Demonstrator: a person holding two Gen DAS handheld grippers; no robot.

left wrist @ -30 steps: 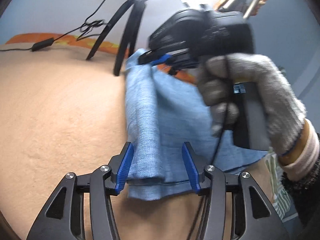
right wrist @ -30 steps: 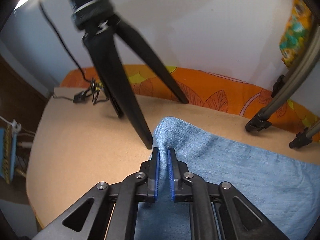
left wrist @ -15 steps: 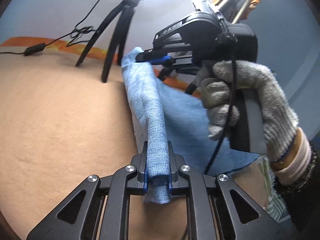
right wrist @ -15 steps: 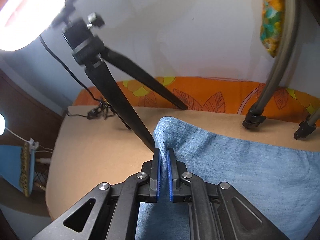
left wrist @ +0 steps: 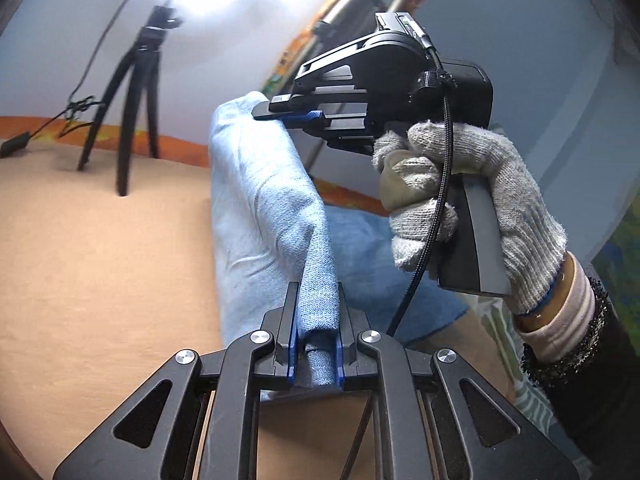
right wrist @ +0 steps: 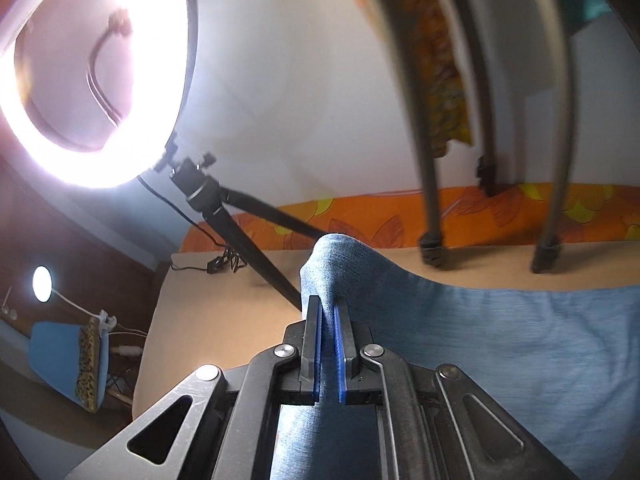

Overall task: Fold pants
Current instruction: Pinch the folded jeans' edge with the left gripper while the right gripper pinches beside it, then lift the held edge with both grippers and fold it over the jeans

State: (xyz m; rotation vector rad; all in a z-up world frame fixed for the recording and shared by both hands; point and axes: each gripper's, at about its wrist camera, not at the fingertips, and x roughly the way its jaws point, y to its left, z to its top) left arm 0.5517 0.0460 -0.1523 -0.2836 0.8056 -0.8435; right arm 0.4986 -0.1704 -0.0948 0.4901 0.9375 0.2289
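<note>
With the left gripper (left wrist: 316,344) and right gripper (right wrist: 329,344) each clamped on the pants (left wrist: 260,208), both should carry the edge level across the surface (left wrist: 100,260).

Pale wall (right wrist: 304,92), glowing ring light (right wrist: 92,152) on a black tripod (right wrist: 240,236) at the tan surface's (left wrist: 92,264) far left corner, orange leaf-patterned cloth (right wrist: 372,224) along its far edge, grey tripod legs (right wrist: 428,184)
</note>
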